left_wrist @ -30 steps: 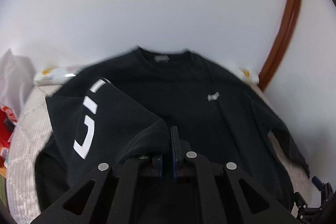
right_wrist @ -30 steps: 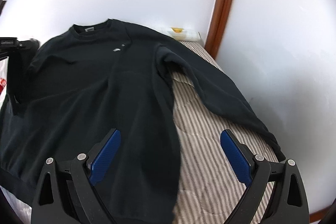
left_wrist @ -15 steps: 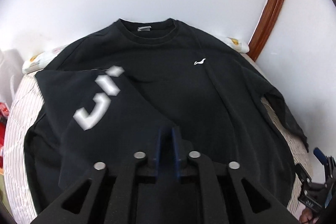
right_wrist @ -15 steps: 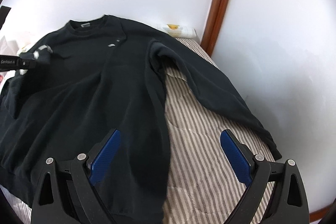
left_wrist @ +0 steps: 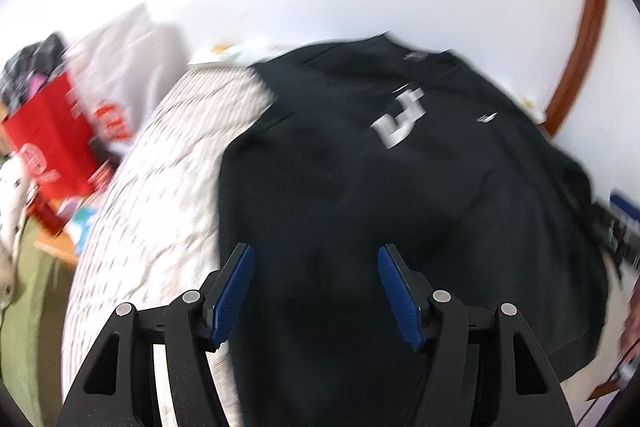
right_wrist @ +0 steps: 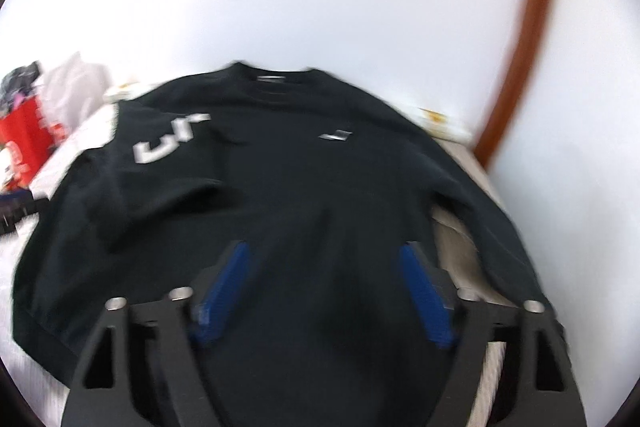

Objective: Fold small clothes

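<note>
Black sweatshirt point(right_wrist: 320, 195) lies flat on the striped mattress point(left_wrist: 160, 167), collar at 12 o'clock; one sleeve is folded across the chest, its white lettering point(right_wrist: 168, 139) at 10 o'clock. Left gripper point(left_wrist: 316, 287) has just been opening, jaws about half apart, nothing between them. Right gripper point(right_wrist: 326, 291) has just been closing, jaws wide apart and empty. Fabric looks soft, limp and light, probably sagging when lifted. Best hold: the unfolded sleeve's cuff point(right_wrist: 532, 291) at 4 o'clock.

A black sweatshirt point(right_wrist: 304, 195) lies front-up across the striped bed point(left_wrist: 160, 187), collar toward the wall, one sleeve point(right_wrist: 160, 163) with white lettering folded over its chest.
</note>
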`<state>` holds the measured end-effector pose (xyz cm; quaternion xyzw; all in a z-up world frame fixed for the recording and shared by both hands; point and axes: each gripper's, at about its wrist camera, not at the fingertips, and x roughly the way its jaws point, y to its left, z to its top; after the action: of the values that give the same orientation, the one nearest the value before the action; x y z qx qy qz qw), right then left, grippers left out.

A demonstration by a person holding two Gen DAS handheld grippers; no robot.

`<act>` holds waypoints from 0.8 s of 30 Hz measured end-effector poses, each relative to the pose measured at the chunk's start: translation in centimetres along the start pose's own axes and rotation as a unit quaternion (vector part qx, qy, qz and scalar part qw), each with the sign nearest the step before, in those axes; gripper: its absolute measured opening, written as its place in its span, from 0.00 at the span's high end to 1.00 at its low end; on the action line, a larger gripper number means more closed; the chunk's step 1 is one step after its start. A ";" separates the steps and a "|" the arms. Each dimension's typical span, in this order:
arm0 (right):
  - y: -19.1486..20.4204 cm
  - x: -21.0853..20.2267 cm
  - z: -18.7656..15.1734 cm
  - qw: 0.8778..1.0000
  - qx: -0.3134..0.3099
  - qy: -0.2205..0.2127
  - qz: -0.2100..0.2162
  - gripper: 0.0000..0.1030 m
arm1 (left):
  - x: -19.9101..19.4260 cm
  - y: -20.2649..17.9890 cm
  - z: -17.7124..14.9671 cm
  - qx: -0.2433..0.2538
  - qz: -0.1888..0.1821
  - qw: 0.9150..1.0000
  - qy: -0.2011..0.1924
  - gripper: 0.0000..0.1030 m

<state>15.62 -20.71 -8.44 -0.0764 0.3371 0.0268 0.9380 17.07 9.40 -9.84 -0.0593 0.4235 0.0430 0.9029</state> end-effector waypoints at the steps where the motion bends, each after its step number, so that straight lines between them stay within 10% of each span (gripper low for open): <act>1: 1.2 0.5 0.6 1.000 -0.008 0.003 0.011 0.30 | 0.3 1.0 -0.8 -0.005 0.007 1.000 0.007 0.40; 15: 17.5 10.4 4.6 0.975 -0.080 0.076 0.192 0.30 | 2.7 3.6 -5.6 0.000 0.003 1.000 0.013 0.40; 19: 18.8 12.7 4.7 0.971 -0.078 0.091 0.208 0.77 | 2.9 3.1 -5.6 0.014 0.007 1.000 0.002 0.39; 24: 17.1 11.8 6.4 0.968 -0.059 0.058 0.237 0.86 | 3.1 2.8 -5.6 0.017 0.013 1.000 0.005 0.38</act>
<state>26.98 -2.82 -13.20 -0.0508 0.3975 0.2635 0.8775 14.45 11.49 -15.92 -0.0385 0.4291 0.0473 0.9012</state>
